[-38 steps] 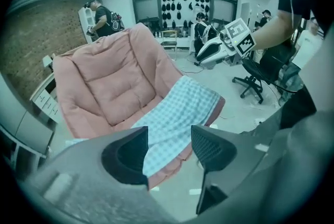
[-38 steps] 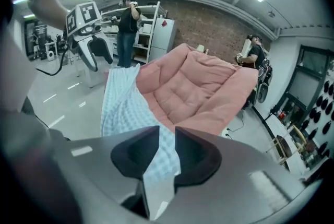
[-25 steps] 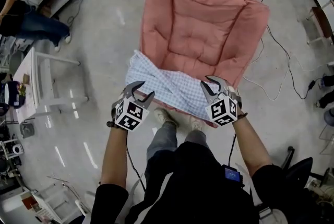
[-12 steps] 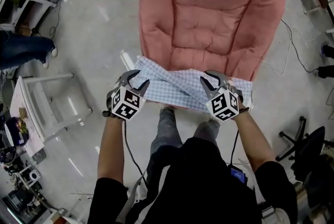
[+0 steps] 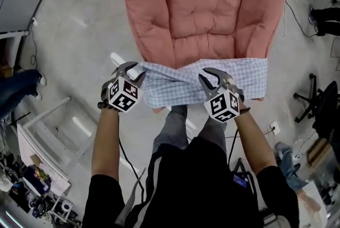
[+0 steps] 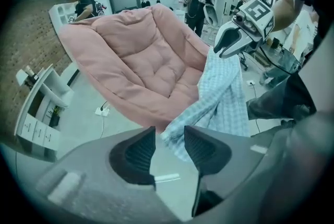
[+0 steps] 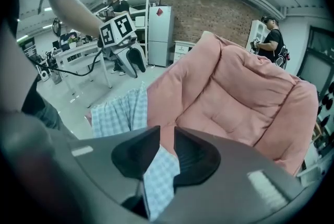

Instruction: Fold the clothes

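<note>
A blue-and-white checked cloth (image 5: 180,83) is stretched across the front edge of a pink padded chair (image 5: 202,9). My left gripper (image 5: 129,70) is at its left end. In the left gripper view the jaws (image 6: 169,131) have just been closing, and a bunched corner of the cloth (image 6: 219,97) sits between their tips. My right gripper (image 5: 210,77) is shut on the cloth further right, and a flap hangs between its pads (image 7: 167,131). The cloth's right end reaches past that gripper. Each gripper shows in the other's view: the right gripper (image 6: 235,40) and the left gripper (image 7: 130,56).
My legs (image 5: 175,126) stand just in front of the chair. A white table frame (image 5: 48,131) is at the left, an office chair base (image 5: 319,104) at the right. Cables lie on the floor. People, shelves and a fridge (image 7: 159,35) stand further back.
Both grippers have come down and forward with the cloth. It hung slanted across the chair's front corner; now it lies wide and level along the front edge.
</note>
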A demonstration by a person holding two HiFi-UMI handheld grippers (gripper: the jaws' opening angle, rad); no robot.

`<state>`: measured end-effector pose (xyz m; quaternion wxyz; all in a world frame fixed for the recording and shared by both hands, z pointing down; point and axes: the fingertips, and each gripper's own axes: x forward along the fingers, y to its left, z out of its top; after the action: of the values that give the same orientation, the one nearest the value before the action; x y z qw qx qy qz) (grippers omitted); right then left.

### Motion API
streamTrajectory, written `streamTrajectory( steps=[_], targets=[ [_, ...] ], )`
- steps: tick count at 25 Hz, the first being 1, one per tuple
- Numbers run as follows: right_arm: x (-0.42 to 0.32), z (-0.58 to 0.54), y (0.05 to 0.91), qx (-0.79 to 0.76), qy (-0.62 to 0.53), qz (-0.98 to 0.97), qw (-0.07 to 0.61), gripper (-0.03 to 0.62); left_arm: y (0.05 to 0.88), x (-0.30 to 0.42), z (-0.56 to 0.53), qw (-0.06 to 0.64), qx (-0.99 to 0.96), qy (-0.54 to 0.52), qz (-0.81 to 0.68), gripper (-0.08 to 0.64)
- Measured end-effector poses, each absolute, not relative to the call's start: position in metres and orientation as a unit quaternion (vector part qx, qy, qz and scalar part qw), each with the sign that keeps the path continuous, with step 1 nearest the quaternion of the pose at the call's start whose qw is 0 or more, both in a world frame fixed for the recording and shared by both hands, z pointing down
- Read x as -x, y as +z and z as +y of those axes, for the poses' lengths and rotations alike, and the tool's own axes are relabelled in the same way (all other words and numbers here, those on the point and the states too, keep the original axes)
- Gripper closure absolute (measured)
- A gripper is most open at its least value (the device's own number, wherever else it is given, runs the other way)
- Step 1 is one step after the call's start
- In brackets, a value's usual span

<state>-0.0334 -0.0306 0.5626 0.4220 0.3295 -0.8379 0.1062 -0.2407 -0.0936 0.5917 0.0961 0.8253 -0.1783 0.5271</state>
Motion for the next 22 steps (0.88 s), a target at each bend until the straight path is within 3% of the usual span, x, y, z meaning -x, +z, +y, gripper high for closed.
streamTrajectory(
  steps=[6,14,22],
  targets=[
    [0.016,-0.019,0.58,-0.365,0.136,-0.81,0.437,0.5,0.631,0.239,-0.1,0.051,-0.813,0.572,-0.091,0.376],
    [-0.016,0.003,0.587,-0.405,0.165,-0.777,0.454,0.5,0.664,0.223,-0.093,0.041,-0.792,0.609,-0.007,0.369],
    [-0.018,0.013,0.593,-0.395,0.181,-0.774,0.46,0.502,0.656,0.219,-0.094,0.033,-0.797,0.603,-0.011,0.506]
  ],
)
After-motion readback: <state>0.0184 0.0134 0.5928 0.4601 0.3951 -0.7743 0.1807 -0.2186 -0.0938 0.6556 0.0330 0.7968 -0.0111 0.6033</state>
